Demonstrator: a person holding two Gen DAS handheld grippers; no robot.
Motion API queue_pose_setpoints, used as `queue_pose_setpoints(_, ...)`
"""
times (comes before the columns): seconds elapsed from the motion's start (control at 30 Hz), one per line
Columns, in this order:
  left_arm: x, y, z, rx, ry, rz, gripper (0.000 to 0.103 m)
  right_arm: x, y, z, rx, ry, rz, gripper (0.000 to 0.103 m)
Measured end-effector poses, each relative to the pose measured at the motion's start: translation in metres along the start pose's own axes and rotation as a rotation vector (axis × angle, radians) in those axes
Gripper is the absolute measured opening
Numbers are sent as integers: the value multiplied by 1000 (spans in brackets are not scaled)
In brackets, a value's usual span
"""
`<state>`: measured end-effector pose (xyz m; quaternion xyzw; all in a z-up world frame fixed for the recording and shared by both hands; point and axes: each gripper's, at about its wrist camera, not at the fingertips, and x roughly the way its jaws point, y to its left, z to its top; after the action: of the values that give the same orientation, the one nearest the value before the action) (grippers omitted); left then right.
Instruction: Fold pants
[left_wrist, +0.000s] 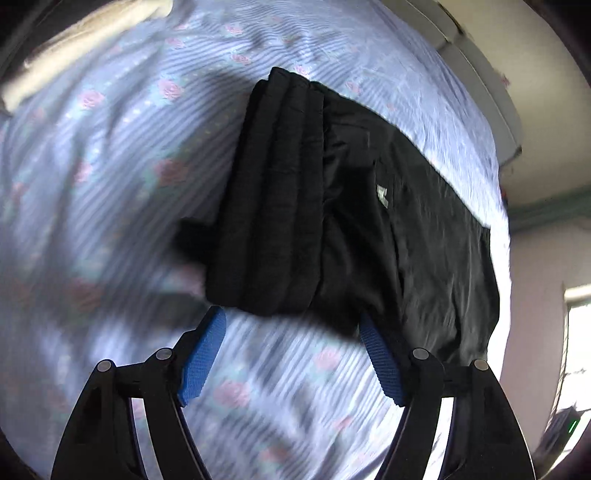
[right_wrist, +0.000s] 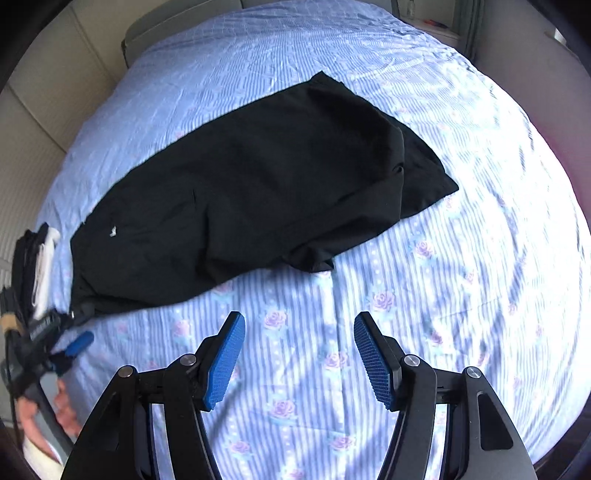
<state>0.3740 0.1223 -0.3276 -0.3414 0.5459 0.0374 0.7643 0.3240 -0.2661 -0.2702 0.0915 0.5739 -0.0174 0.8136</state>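
Both grippers (L (left_wrist: 290, 328), R (right_wrist: 299, 332)) open nr pants (right_wrist: 236, 192) edge.

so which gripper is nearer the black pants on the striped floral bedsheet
Left. The left gripper is open at the edge of the black pants; the right gripper hovers open, short of them.

sunlit floral striped bedsheet (right_wrist: 369, 332), beige walls (left_wrist: 535, 110)

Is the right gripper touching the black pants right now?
Apart. The right wrist view shows the right gripper open, with a strip of bare bedsheet between its fingertips and the black pants.
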Motion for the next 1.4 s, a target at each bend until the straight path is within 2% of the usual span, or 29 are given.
queue_pose_setpoints(0.07,8,-8,9,-8,-22,28,71,4,2,-2,-4,-2,0,63)
queue_pose_setpoints(0.17,10,-18,23,-3,-28,43,56,10,3,-2,-10,-5,-5,63)
queue_pose_setpoints(0.23,-4,-28,29,22,-73,53,44,13,1,-1,-9,-11,12,63)
queue_pose_setpoints(0.3,-24,-37,37,44,-130,63,39,14,-2,5,-8,-24,29,63)
queue_pose_setpoints(0.37,-36,-50,42,83,-169,84,38,15,-5,11,-5,-42,78,63)
queue_pose_setpoints(0.5,-35,-65,52,129,-184,103,38,29,-9,23,-11,-26,186,61)
queue_pose_setpoints(0.57,-29,-67,53,136,-177,120,37,41,-10,25,-8,7,192,57)
queue_pose_setpoints(0.7,-23,-65,52,125,-163,129,37,65,-15,29,24,45,194,57)
queue_pose_setpoints(0.77,-21,-60,50,111,-152,130,37,70,-13,31,16,47,200,47)
queue_pose_setpoints(0.83,-19,-55,49,104,-139,130,38,64,-9,35,-6,14,195,44)
queue_pose_setpoints(0.93,-17,-51,47,102,-127,133,38,55,-7,43,-34,-42,186,44)
queue_pose_setpoints(1.0,-16,-49,46,97,-124,135,38,58,-6,48,-55,-45,176,44)
queue_pose_setpoints(1.13,-11,-47,43,105,-109,151,39,79,-7,55,-76,7,178,44)
queue_pose_setpoints(1.23,-8,-45,39,118,-99,172,40,88,-13,52,-29,67,206,44)
queue_pose_setpoints(1.4,-3,-42,35,111,-85,188,41,83,-14,34,-15,77,219,44)
